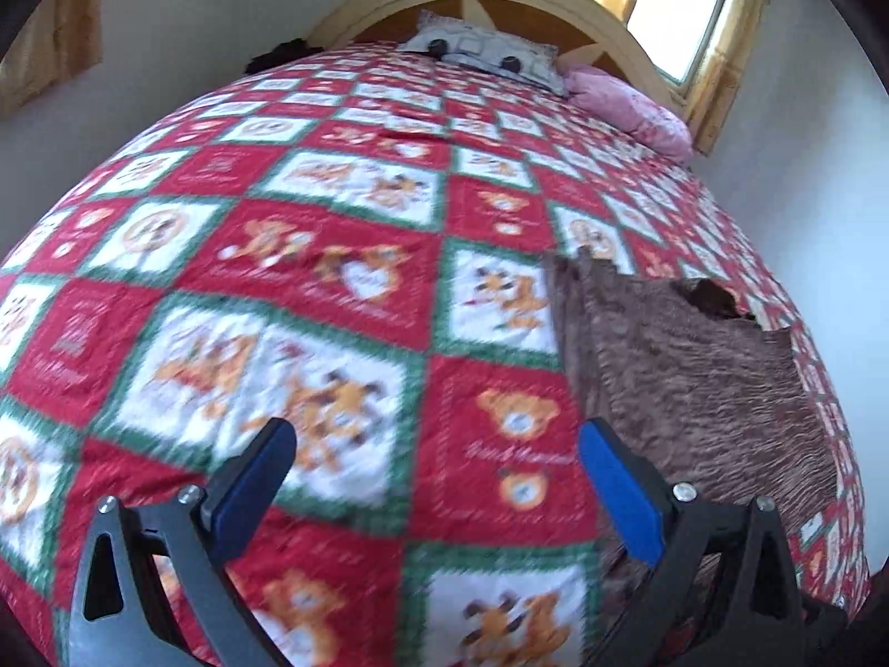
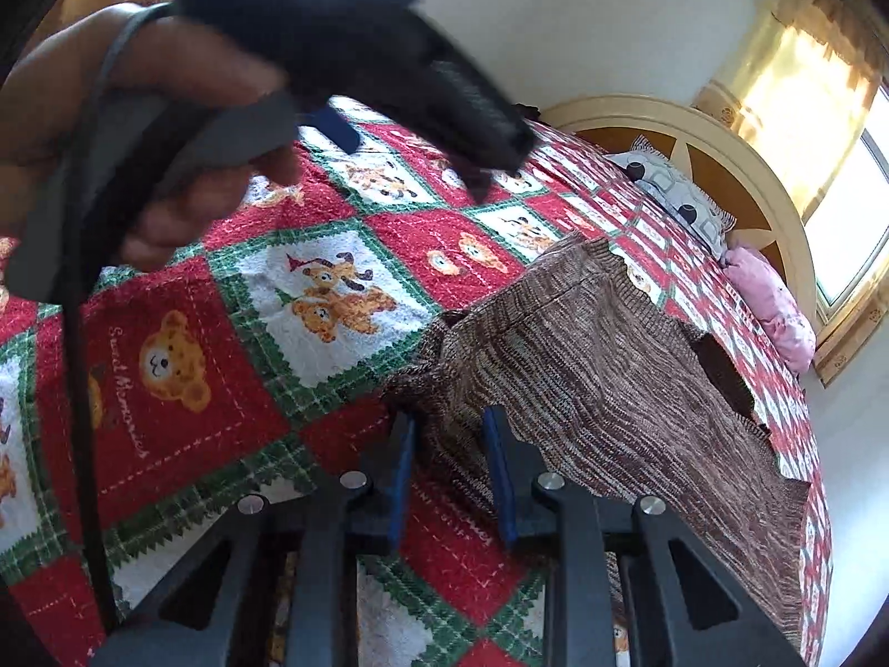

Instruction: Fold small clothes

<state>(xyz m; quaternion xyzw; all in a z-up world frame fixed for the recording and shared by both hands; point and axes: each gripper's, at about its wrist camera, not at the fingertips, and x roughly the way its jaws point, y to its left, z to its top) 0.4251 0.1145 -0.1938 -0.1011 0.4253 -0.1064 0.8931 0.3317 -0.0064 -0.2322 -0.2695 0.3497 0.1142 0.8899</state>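
The right gripper has its blue pads drawn in narrow around the near-left corner of the brown knit garment. A strip of the knit runs between them, but whether the pads actually press on it cannot be told from here, since a sliver of red quilt shows in the gap. The left gripper is spread wide and empty over the teddy-bear quilt, with its right-hand pad just at the garment's near-left edge.

The garment lies flat toward the right side of the bed, its far corner pointing at the pillows by the headboard and a dark neck opening on its right margin. In the right wrist view the person's left hand carries the other tool high above the quilt.

The step looks like securing a corner before the first fold — still early in the task. To do it well, the right pads should bite both layers of the hem, not just loose loops. The left gripper wants a matching corner, so the edge lifts evenly. Knit stretches, so a slow lift and a square lay-over would keep the fold straight.
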